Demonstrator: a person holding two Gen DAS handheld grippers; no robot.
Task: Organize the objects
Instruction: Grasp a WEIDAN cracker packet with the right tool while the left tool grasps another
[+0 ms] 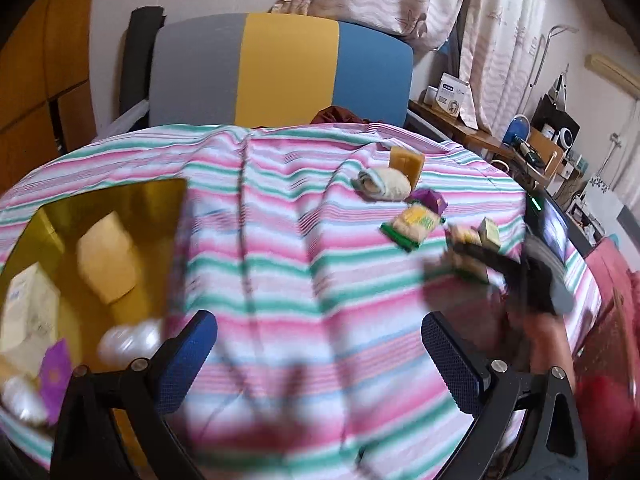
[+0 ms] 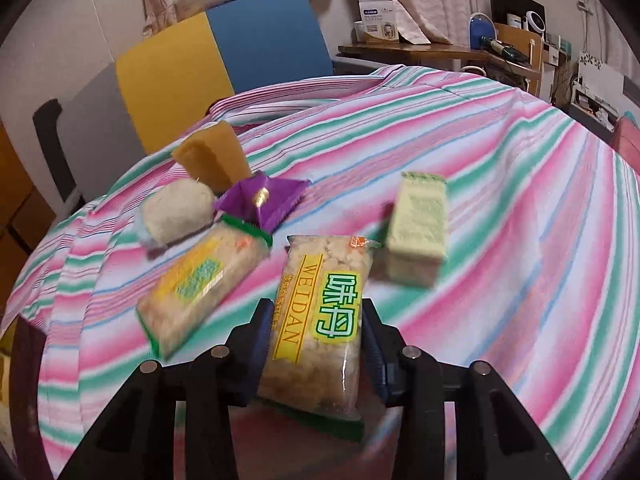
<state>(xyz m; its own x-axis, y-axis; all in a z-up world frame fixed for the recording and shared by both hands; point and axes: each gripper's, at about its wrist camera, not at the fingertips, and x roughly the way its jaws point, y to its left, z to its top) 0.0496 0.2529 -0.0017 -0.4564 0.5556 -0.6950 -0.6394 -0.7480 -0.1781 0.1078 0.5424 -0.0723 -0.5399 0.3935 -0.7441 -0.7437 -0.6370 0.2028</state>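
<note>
Right claw [image 2: 316, 344] clamped on snack packet [image 2: 320, 320] for carrying to gold box [image 1: 120, 208]; left claw [image 1: 320, 356] wide, empty.

Your right gripper [image 2: 316, 344] has the Weidan packet [image 2: 320, 320] between its jaws on the tablecloth [image 2: 500, 200]. Second packet [image 2: 200, 284] left of it, small box [image 2: 420, 228] right, pouch [image 2: 260, 200] behind.

Home: curtains [image 1: 500, 40], striped tablecloth [image 1: 300, 240]
</note>
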